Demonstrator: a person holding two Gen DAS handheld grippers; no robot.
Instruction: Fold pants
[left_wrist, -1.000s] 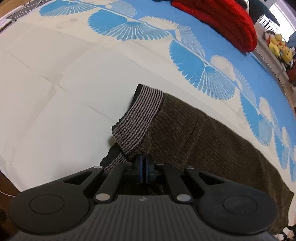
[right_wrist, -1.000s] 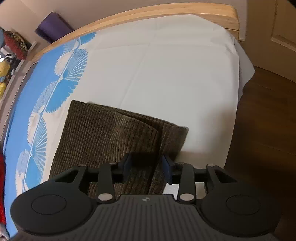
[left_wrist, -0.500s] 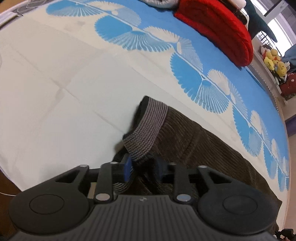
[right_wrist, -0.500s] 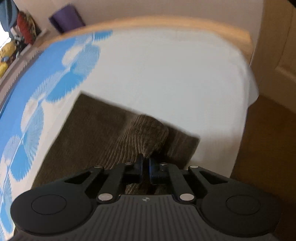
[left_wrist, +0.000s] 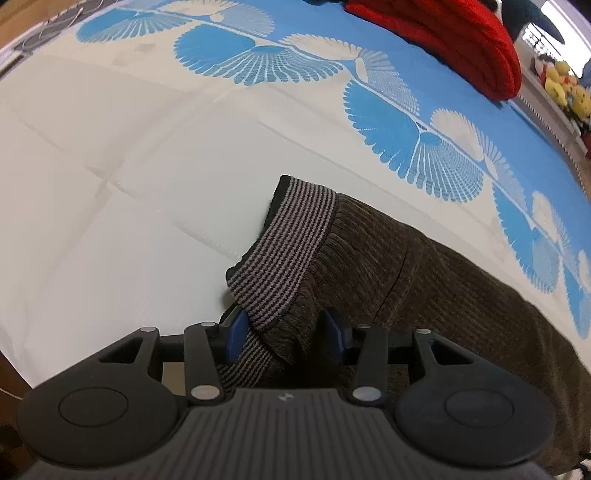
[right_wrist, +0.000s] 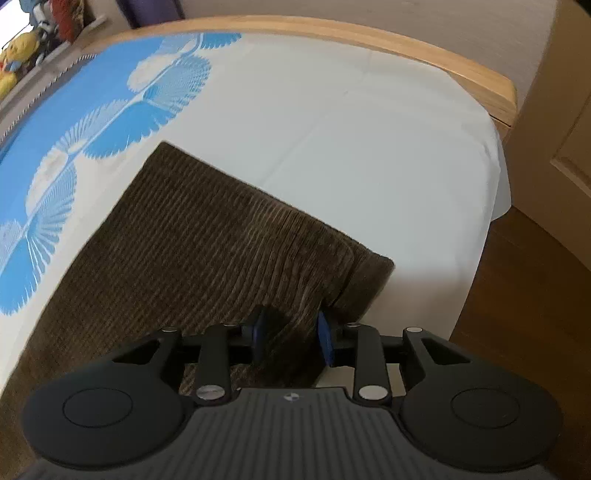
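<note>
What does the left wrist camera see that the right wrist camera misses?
Only the left wrist view shows the striped waistband and a red knitted item, with the left gripper just opened around the waistband corner. Only the right wrist view shows the wooden bed frame, the wooden floor and the right gripper, just reopened astride the leg ends. Both show the brown pants on the white-and-blue bedcover.

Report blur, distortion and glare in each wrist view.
Left wrist view: sharp, with the striped waistband crisp; fisheye curves the bedspread; window blown out at top right. Right wrist view: slight motion blur on the pants ribbing; the wooden bed frame bows into an arc; even light, no glare.
</note>
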